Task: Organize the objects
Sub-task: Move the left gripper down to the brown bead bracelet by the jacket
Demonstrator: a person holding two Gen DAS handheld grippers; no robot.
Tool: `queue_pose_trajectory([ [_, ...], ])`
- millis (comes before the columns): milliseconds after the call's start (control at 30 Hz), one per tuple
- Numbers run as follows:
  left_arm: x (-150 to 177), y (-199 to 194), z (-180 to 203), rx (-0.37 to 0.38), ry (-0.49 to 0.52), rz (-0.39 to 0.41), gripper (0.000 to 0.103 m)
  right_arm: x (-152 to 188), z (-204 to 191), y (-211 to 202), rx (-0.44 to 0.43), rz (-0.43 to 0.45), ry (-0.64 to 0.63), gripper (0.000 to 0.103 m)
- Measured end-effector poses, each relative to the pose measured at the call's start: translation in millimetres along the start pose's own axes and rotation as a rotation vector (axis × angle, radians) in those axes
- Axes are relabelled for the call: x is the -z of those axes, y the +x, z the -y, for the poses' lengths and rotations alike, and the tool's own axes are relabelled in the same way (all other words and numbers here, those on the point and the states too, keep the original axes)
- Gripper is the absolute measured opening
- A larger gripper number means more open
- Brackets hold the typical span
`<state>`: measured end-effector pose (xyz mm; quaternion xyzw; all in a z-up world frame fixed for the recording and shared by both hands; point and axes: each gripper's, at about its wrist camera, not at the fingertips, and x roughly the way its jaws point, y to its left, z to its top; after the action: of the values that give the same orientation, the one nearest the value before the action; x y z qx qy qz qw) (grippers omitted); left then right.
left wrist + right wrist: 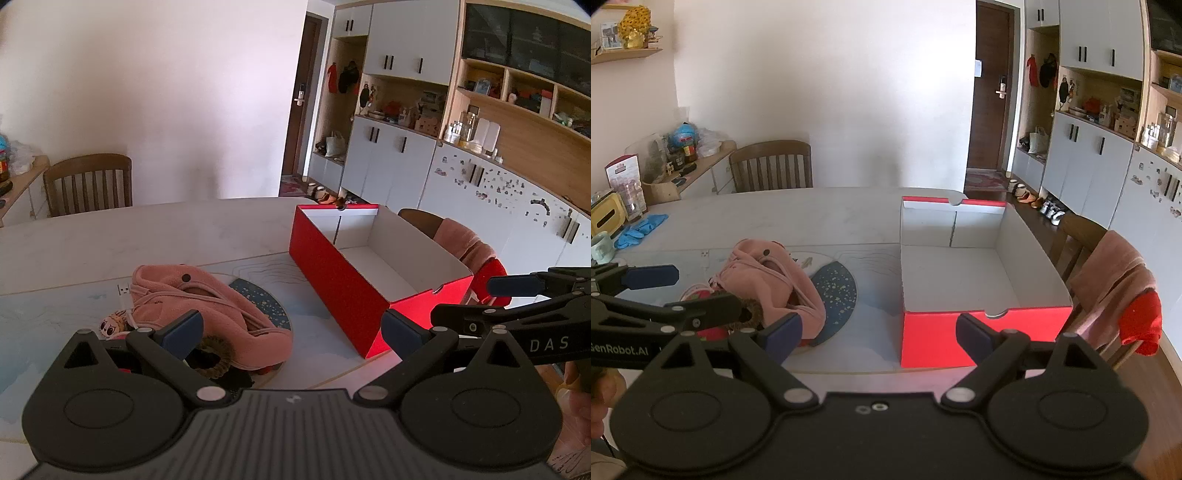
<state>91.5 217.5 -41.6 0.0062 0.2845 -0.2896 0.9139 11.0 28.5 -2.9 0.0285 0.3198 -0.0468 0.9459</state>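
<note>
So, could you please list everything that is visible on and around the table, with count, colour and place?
box: one, red outside, white inside, empty, right side of table
garment: one heap, pink, left of box
round mat: one, dark blue, speckled, under garment
table: one, pale
chairs: two, brown wood, at far edge and right
gloves: blue, far left edge
left tongs: black, open, empty
right tongs: black, open, empty

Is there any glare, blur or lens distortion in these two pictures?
Left wrist view: strong fisheye bending of the cabinets, dark corners, and the red box glows at its near end. Right wrist view: the table edge curves, the box front looks overexposed, and the white wall is washed out. Both are sharp.
</note>
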Motion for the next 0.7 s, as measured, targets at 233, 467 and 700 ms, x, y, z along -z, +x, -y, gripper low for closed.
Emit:
queue_pose_trajectory([
  [233,-2,5,-1,0.002,-0.005,-0.004,0.103,-6,1,4,-0.004,-0.012,-0.006,0.09],
  [467,-7,18,3,-0.016,-0.023,-0.012,0.103,-15,15,17,-0.033,-0.015,-0.025,0.09],
  [700,-14,40,4,-0.089,-0.069,-0.031,0.102,-28,40,36,-0.051,-0.032,-0.038,0.09],
])
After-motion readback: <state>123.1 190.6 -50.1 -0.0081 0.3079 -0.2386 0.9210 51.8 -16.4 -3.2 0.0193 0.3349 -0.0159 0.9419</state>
